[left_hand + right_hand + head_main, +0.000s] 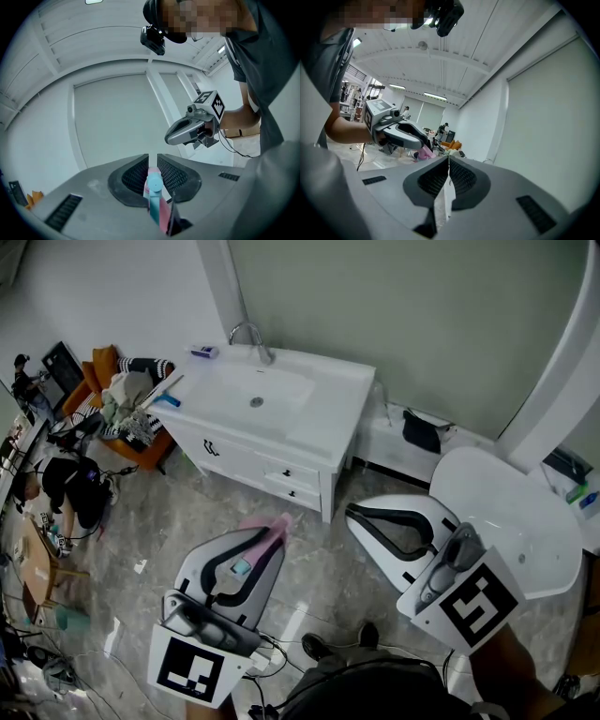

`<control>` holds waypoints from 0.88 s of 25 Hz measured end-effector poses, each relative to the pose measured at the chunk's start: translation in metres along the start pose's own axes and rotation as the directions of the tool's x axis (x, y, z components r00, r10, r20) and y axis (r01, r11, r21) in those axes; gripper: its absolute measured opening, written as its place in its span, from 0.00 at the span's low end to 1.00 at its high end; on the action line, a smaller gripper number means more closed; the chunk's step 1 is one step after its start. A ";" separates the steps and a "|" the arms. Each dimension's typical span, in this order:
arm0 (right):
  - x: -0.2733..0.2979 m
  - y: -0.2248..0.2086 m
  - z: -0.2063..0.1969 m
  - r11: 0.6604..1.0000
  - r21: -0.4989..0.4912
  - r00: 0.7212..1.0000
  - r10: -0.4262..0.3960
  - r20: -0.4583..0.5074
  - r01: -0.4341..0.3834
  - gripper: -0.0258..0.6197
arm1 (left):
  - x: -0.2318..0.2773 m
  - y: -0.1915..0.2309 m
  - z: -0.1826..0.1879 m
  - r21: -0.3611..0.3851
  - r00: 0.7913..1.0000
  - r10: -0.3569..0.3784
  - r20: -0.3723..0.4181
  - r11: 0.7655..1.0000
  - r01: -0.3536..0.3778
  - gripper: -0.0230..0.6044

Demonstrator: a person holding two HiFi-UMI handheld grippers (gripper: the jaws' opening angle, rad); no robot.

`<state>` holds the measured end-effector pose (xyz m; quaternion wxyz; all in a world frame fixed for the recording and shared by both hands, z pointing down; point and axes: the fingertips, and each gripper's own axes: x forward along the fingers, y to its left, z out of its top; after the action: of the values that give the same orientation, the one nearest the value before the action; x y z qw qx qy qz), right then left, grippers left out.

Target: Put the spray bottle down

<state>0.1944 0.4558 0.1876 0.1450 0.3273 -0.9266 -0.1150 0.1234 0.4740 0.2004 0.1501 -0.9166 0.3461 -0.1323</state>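
1. Nearest us, the left gripper (pixel 265 542) sits low at our left above the floor. Its fingers (pixel 136 176) are clenched on the spray bottle (pixel 155 199), which is pink with a pale blue part. The bottle is held in the air, and its pink end pokes out past the fingertips toward the vanity cabinet.
2. At our right, the right gripper (pixel 354 514) points across toward the left one, and the two stay apart. In its own view we see its fingers (pixel 461 180) pressed together with nothing between them.
3. Below both grippers lies the grey marbled floor (pixel 323 568). Our dark shoes (pixel 319 646) stand on it between the two marker cubes.
4. Farther off, the white vanity cabinet (pixel 333 395) stands against the wall. It has a sunken basin (pixel 253 390) and a chrome faucet (pixel 249 336) at the back.
5. Left of the cabinet, an orange chair (pixel 101 367) is heaped with clothes.
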 end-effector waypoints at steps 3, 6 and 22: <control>0.008 0.005 0.003 1.000 0.004 1.000 -0.011 0.000 0.011 0.05 | -0.008 0.006 -0.005 -0.002 1.000 -0.003 0.006 1.000 0.003 0.13; 0.016 0.012 0.006 1.000 0.000 1.000 -0.020 -0.009 0.020 0.05 | -0.015 0.014 -0.010 -0.005 1.000 -0.010 0.014 1.000 0.010 0.13; 0.044 0.000 0.007 1.000 -0.012 1.000 -0.004 -0.003 0.004 0.05 | -0.004 0.042 -0.021 -0.016 1.000 -0.001 0.020 1.000 0.002 0.13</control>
<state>0.1599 0.4284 0.1896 0.1482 0.3287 -0.9250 -0.1203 0.0887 0.4427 0.2039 0.1459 -0.9194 0.3449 -0.1204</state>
